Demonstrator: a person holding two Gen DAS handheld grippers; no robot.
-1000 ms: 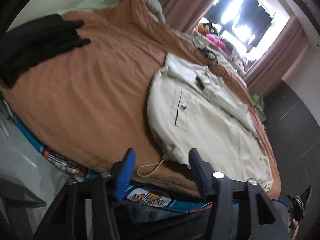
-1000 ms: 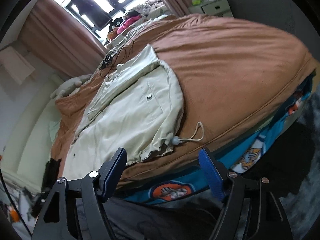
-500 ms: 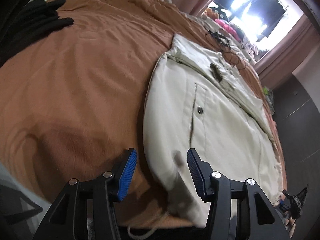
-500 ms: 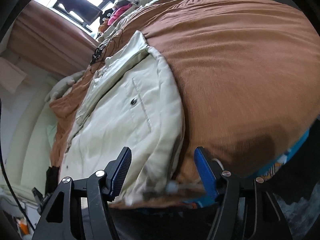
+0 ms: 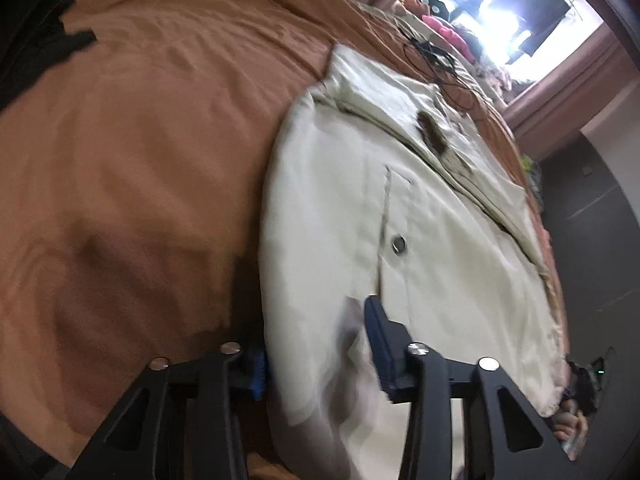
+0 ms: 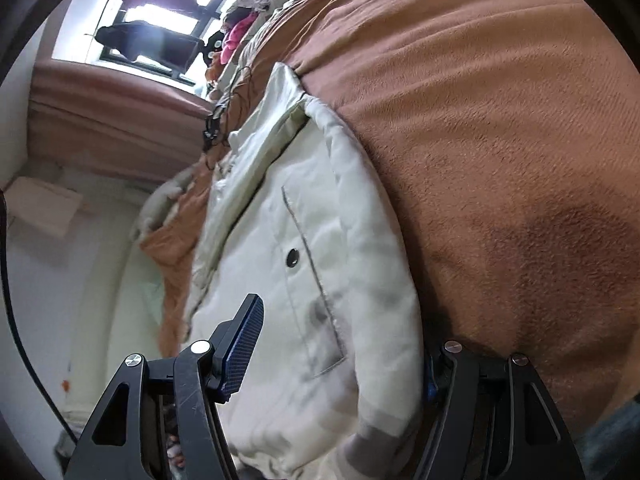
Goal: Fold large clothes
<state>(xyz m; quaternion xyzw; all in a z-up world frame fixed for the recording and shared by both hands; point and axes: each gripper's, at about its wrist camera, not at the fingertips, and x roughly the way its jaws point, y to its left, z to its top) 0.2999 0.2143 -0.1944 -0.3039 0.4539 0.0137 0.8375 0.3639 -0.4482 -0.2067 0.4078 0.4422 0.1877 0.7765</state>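
The cream padded jacket (image 5: 420,240) lies flat on the brown blanket (image 5: 140,160), its upper part seemingly folded over already; the bottom fold is not yet made. The left gripper (image 5: 316,344) straddles one hem corner, the right gripper (image 6: 340,348) the other, both low against the bed. Jaws of both are spread around the cloth; through the blur, neither looks clamped

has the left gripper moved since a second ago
Yes. The left gripper has advanced onto the bed, toward the cream jacket. Against the orange blanket, its open fingers now straddle the jacket's hem corner, where before they hung short of the bed edge.
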